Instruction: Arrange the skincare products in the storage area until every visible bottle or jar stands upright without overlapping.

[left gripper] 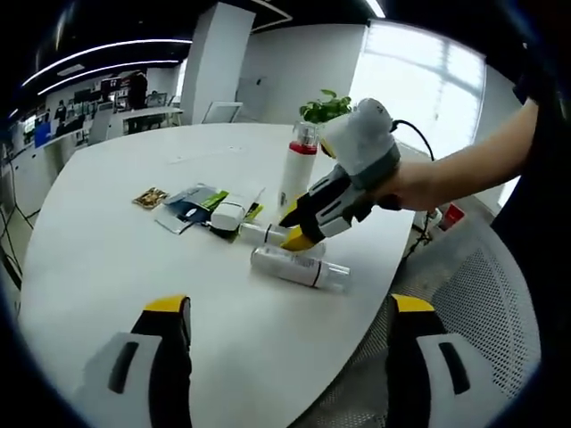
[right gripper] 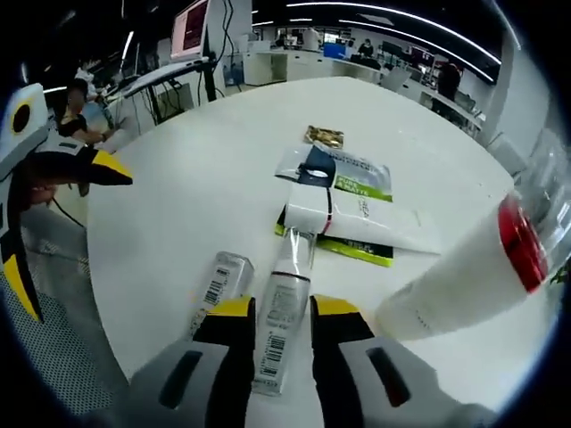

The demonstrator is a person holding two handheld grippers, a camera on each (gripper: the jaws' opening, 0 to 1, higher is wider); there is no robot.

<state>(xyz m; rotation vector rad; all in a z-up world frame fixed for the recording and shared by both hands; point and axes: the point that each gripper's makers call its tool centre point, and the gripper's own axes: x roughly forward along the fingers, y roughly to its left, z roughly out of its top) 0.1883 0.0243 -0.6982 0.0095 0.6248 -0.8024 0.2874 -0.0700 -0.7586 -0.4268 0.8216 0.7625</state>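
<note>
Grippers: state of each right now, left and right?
Left gripper: open, jaws wide apart, holding nothing, above the white table.
Right gripper: jaws astride a lying clear plastic bottle with a barcode label; whether they are clamped on it cannot be told.

The bench (right gripper: 205, 169) is smooth white with a soft sheen. The lying bottle (right gripper: 281, 325) looks like frosted plastic under a clear glossy cap, its paper label printed with a barcode. The standing bottle (left gripper: 295, 174) is matt white plastic with a red band and a clear top. The sachets (right gripper: 357, 178) are glossy foil. The right gripper (right gripper: 277, 316) has matt grey plastic with yellow tips.
</note>
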